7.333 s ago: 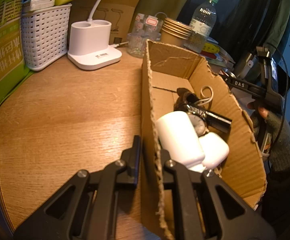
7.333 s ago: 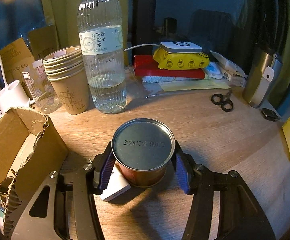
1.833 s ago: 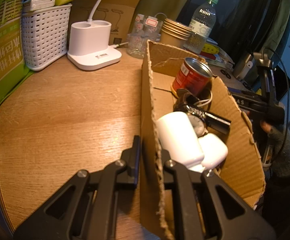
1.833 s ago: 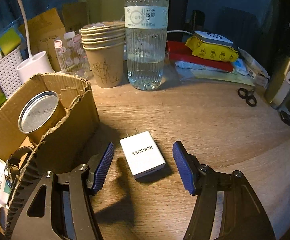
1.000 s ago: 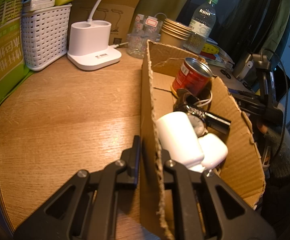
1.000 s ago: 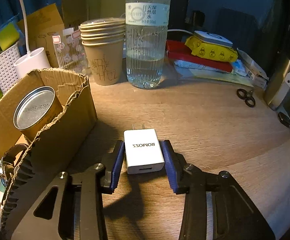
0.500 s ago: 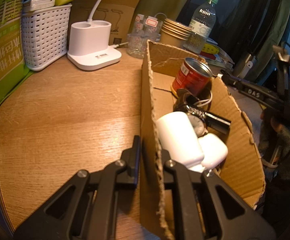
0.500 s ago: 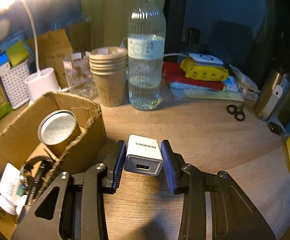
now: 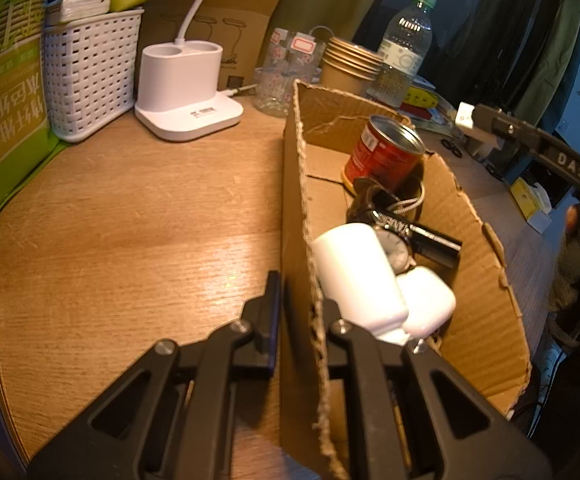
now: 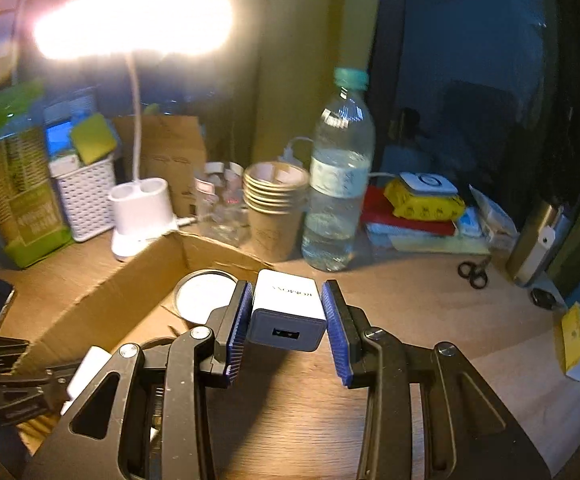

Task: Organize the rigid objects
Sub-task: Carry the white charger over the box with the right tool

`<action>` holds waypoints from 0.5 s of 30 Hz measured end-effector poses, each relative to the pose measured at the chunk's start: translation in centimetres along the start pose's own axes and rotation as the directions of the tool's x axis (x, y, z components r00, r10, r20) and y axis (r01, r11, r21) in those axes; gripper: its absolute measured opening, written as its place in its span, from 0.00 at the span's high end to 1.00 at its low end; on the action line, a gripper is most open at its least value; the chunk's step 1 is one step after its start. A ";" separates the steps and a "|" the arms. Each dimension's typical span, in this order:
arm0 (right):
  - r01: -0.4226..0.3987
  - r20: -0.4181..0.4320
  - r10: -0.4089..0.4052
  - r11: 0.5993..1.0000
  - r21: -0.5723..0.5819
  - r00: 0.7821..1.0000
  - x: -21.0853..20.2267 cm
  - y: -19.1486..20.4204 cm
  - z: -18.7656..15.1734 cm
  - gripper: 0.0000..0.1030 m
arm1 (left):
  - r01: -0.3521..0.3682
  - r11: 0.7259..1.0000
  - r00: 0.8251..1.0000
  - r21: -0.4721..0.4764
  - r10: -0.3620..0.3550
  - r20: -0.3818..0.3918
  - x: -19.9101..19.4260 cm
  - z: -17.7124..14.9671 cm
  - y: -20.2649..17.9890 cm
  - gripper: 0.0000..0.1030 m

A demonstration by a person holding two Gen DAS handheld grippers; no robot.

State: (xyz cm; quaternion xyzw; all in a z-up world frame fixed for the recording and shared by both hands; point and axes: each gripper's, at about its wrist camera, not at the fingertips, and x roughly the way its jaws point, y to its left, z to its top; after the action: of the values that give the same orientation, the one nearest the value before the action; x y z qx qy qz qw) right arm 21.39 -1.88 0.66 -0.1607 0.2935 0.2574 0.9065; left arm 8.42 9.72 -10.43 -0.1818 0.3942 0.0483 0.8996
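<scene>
1. My right claw (image 10: pixel 287 322) grips the white charger (image 10: pixel 287 316) between its blue pads, lifted clear of the bench (image 10: pixel 430 320), by the cardboard box (image 10: pixel 101 304).
2. My left claw (image 9: pixel 300 312) is clamped on the box's near wall (image 9: pixel 294 208).
3. Inside the box: red can (image 9: pixel 384 154), watch (image 9: pixel 394 246), two white cases (image 9: pixel 356 276).

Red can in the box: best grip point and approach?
Grip the red can across its round side wall, coming from above. It stands nearly upright at the far end of the cardboard box, whose walls block side approaches; the watch crowds its near side.
</scene>
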 end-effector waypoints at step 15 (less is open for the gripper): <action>-0.113 0.012 0.114 0.988 -0.105 0.993 -0.5 5.4 0.5 0.63 | 0.000 1.000 1.000 0.000 0.000 0.000 0.0 0.0 0.0 0.91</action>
State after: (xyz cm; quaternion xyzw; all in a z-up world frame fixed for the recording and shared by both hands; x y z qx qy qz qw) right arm 18.23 2.59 0.58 -0.1886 0.2801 0.3250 0.8834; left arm 8.36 9.74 -10.42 -0.1818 0.3943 0.0484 0.8995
